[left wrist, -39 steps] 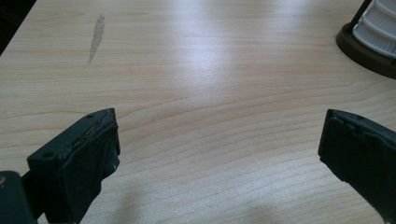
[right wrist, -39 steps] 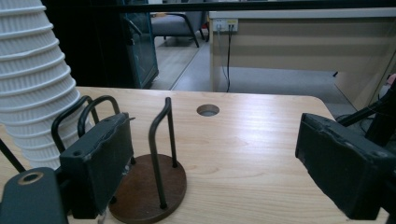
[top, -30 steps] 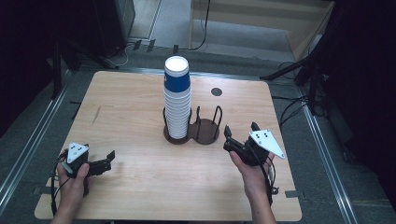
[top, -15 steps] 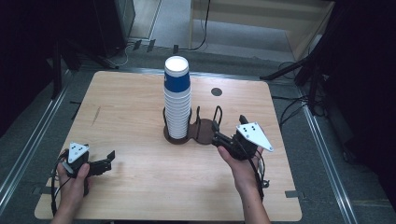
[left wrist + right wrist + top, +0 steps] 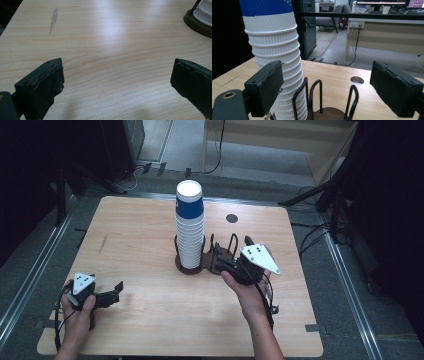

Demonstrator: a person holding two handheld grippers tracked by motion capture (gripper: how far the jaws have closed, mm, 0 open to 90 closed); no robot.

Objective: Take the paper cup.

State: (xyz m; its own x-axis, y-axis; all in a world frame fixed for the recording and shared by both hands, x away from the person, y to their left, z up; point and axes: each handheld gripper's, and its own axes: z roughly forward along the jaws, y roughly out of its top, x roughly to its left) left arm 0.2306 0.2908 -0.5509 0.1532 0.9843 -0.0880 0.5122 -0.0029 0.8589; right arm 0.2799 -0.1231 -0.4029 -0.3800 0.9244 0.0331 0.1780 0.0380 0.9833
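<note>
Wooden surface carries a cup stack in a holder; right tongs, open, sit at its 3 o'clock; left tongs, open, at 7 o'clock.

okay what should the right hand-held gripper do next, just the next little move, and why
Probably swing the right hand-held gripper slightly toward the cup stack and ease forward. In the right gripper view its jaws stand wide open, with the stack off-centre near one jaw and the empty wire loops of the cup holder straight ahead. Centring first should let the jaws close squarely on the cups.
</note>
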